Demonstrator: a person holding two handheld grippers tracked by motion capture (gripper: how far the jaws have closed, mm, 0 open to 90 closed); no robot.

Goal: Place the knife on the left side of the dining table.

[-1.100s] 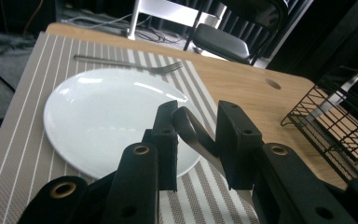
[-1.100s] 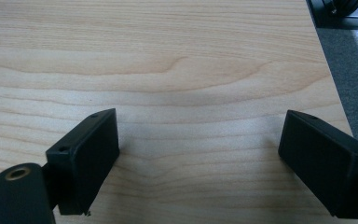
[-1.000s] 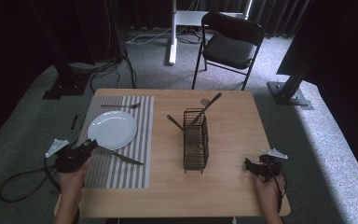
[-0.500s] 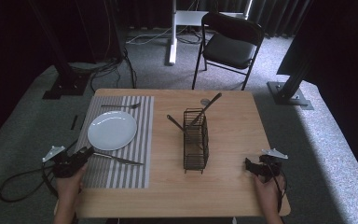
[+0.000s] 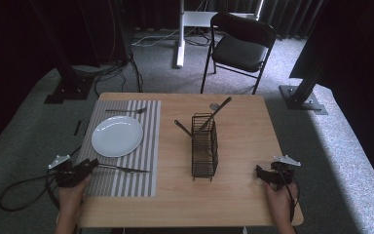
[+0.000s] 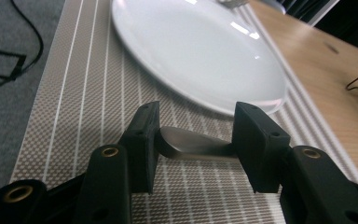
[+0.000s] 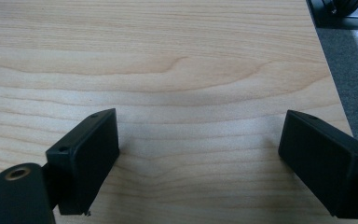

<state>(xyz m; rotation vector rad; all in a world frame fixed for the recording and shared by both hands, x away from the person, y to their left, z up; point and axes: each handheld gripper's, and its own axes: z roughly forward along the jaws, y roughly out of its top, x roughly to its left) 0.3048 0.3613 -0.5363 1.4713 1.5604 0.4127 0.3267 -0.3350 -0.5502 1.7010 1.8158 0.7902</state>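
The knife lies on the striped placemat in the lower left of the high view, just below the white plate, its blade pointing right toward the bare wood. Its handle end sits between the jaws of the left gripper, which stand a little apart: in the left gripper view the rounded metal handle rests on the mat in the gap, close to the left jaw but not visibly pinched, so the tool looks released rather than held.

Compared with the high view of a second ago, the left gripper has drawn back toward the lower left edge of the mat while the knife has stayed put below the plate. That suggests the knife has been set down and this step of laying the place is about finished.

A fork lies above the plate on the mat. The wire cutlery basket at mid-frame holds two more dark-handled utensils.

The right gripper, low at the right, rests wide open and empty over bare table, unmoved across the second.
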